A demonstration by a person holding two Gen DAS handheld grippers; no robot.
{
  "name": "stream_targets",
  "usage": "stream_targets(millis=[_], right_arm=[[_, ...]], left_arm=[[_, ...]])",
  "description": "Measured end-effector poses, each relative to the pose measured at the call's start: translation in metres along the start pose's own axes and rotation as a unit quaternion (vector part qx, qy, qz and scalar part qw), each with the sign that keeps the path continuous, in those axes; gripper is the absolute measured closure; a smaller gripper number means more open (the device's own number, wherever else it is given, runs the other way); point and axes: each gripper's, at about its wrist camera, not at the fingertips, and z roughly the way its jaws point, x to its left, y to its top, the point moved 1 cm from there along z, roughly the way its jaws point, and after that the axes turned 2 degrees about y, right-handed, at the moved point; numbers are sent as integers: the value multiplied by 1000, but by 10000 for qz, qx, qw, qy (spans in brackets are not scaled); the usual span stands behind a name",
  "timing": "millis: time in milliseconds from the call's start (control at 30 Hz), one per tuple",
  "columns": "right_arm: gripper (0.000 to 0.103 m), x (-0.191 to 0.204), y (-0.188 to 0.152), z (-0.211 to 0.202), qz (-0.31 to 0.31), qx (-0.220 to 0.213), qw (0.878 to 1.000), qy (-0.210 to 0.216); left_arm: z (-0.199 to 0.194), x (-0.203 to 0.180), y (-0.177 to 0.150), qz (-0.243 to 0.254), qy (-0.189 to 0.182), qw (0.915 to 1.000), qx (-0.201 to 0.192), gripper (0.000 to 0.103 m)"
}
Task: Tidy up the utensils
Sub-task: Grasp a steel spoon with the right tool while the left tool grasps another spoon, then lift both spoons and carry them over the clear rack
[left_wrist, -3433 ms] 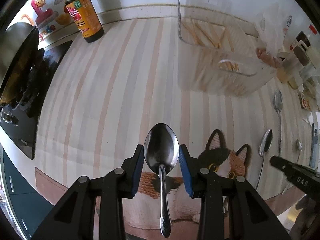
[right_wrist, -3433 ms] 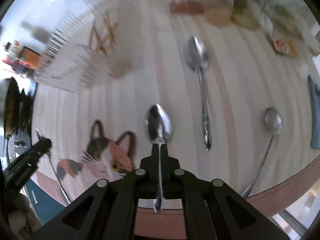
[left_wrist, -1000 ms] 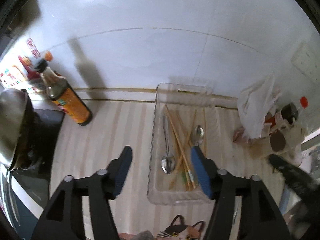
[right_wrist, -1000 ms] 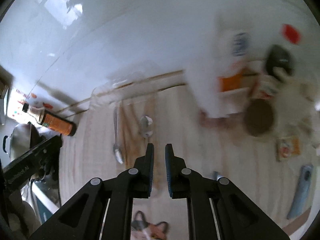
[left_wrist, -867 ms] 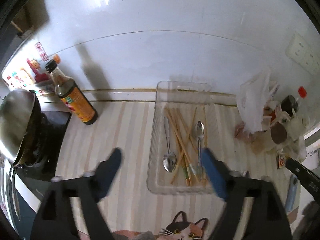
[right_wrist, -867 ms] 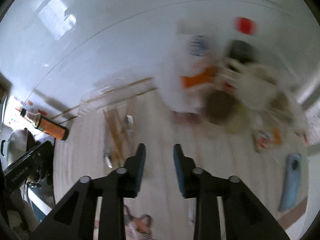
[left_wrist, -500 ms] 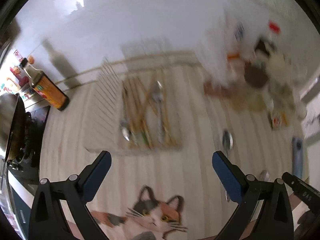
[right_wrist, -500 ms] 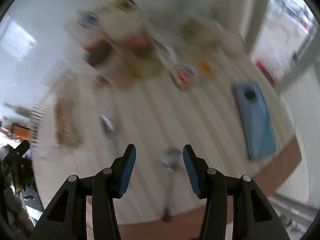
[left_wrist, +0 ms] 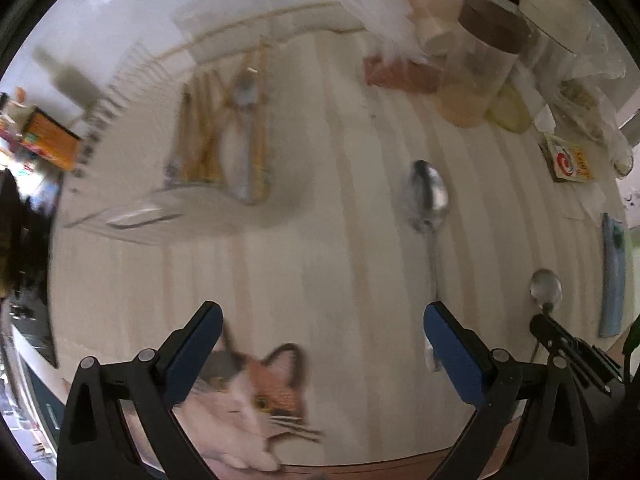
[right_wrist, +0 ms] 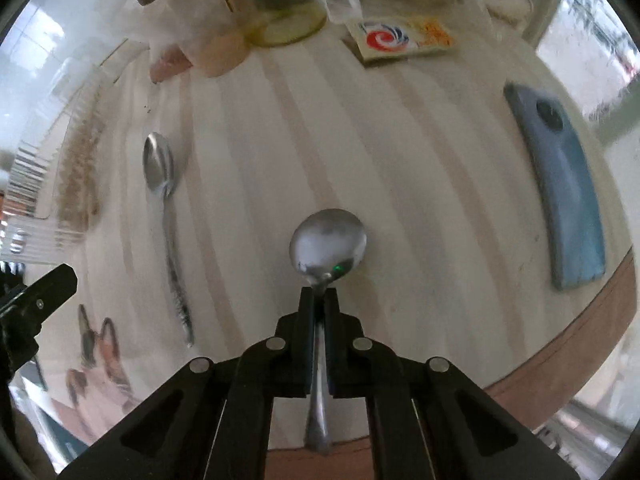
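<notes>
Round spoon's neck between closed right gripper fingers.

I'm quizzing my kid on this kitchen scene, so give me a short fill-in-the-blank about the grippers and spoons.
1. The right gripper is shut on a ____.
2. The left gripper's jaws are wide ____.
3. A second spoon lies loose on the striped ____.
4. The blue phone lies to the ____ of the held spoon.

Missing words: spoon; open; mat; right

clear tray and contents smeared by motion blur; pieces inside indistinct. round spoon handle partly hidden between right gripper fingers.
</notes>
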Motion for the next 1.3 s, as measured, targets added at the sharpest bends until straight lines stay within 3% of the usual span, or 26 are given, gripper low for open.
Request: stream_targets(millis=[200,333,433,533,867,1067,1300], right_arm=[[99,-41,30,-7,340,-110,9992,-155],[99,-65,46,-10,483,-127,9985,-205],[99,-73,51,-11,535,-121,9983,-188],[99,-72,54,-10,551,-117,9982,-185],[99,-77,60,-11,524,-131,9985,-76],[101,-51,46,-10,201,-15,9996,178],[102,3,13,-3,-511,393,9969,456]], left_arm=[[36,-40,30,-86,-485,9978,455,7],[58,-57,48,-152,-562,9962,641,34],[59,-67,57,-23,-415,9983,405,43],[54,-73,61,93,-416,9989,199,71],[44,-72,41,279,-307,9990,157,72],[36,-43,-8,333,-110,9992,166,72],[41,9,-53,-58,10,9991,421,71]])
